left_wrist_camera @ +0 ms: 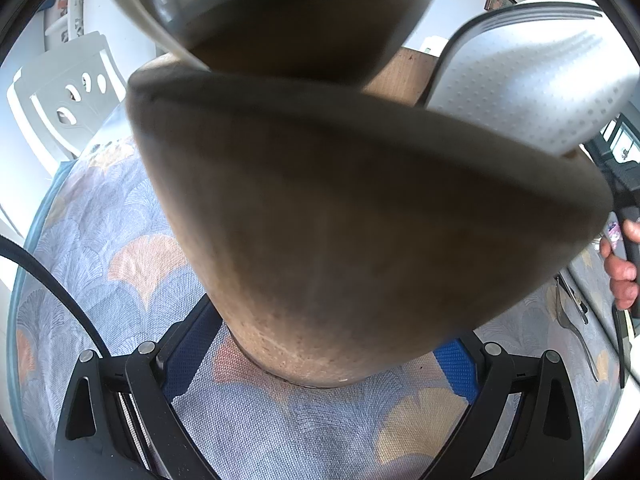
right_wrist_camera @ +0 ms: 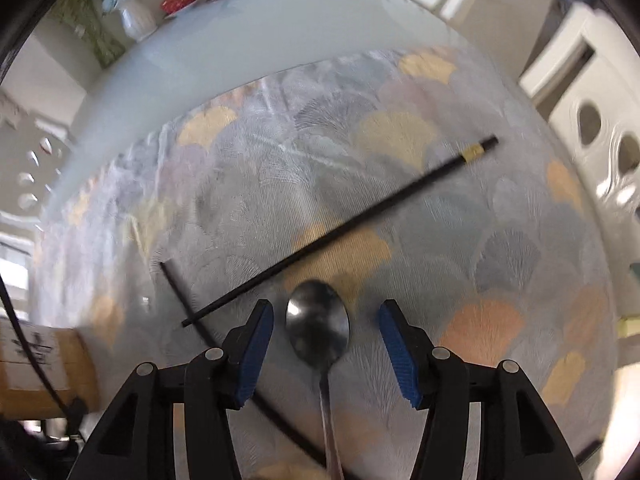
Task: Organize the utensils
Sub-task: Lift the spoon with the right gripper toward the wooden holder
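right gripper (right_wrist_camera: 326,344) fingers spread, spoon (right_wrist_camera: 318,320) between them on the table (right_wrist_camera: 500,240), untouched. two chopsticks (right_wrist_camera: 340,232) loose beside it. left gripper (left_wrist_camera: 316,364) pinches the brown holder (left_wrist_camera: 340,220). judging by that, most sorting is left.

Spoon (right_wrist_camera: 318,322) lies beside 2 crossed chopsticks (right_wrist_camera: 340,228) on tablecloth (right_wrist_camera: 500,280).

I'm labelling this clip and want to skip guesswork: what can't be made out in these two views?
- Left wrist view: the brown bowl hides most of the tablecloth; whether the left jaws grip it is unclear.
- Right wrist view: spoon handle cut off at the bottom edge.
- Right wrist view: motion blur smears the chopsticks.
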Available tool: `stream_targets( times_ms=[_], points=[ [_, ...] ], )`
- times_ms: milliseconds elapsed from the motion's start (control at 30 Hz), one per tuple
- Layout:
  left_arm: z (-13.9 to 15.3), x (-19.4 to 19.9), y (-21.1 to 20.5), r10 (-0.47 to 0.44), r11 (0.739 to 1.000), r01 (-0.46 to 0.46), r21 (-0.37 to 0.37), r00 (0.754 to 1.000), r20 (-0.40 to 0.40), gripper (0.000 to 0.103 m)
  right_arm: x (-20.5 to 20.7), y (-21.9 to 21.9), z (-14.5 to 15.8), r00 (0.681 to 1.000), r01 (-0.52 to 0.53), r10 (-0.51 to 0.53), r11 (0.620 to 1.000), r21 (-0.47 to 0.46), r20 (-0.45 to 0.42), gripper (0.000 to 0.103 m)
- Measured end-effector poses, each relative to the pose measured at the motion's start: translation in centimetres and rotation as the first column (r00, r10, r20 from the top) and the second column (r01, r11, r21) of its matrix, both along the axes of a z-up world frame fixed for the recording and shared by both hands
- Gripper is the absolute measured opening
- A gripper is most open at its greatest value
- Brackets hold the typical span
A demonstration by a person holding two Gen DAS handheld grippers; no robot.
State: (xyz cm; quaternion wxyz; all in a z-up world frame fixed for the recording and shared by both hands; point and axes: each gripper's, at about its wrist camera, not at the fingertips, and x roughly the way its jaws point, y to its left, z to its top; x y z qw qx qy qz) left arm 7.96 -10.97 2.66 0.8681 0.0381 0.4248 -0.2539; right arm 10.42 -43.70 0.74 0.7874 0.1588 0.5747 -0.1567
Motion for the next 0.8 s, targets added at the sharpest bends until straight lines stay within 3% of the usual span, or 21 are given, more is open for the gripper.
stream_targets(
  times_ms=[67, 167, 267, 400, 600, 800],
  points=[
    [0.1, -0.1, 0.0, 0.000, 1.000, 0.000, 0.000, 1.000, 0.000, 0.098, 0.6, 1.6, -0.1, 0.998, -0.052, 0.049, 0.993, -0.103, -0.031, 0.050],
    [0.0, 0.1, 0.0, 0.000, 1.000, 0.000, 0.000, 1.000, 0.000, 0.098, 0.8, 2.9, 0.1, 0.993, -0.117, 0.115, 0.983, -0.144, -0.022, 0.030],
    [0.0, 0.1, 0.0, 0.000, 1.000, 0.000, 0.000, 1.000, 0.000, 0.098, 0.6, 3.3, 0.5, 0.993, -0.113, 0.114, 0.984, -0.134, -0.005, 0.030],
    [0.1, -0.1, 0.0, 0.000, 1.000, 0.000, 0.000, 1.000, 0.000, 0.098, -1.7, 3.4, 3.2, 0.985, -0.126, 0.136, 0.987, -0.096, 0.107, 0.030],
    [0.0, 0.1, 0.0, 0.001, 1.000, -0.001, 0.001, 1.000, 0.000, 0.098, -6.0, 5.3, 8.8, 0.960, -0.128, 0.164, 0.978, -0.163, 0.229, 0.030],
    [0.0, 0.1, -0.2, 0.001, 1.000, -0.001, 0.007, 1.000, -0.003, 0.098, -9.4, 7.2, 11.5, 0.943, -0.105, 0.169, 0.969, -0.224, 0.286, 0.030]
  ],
)
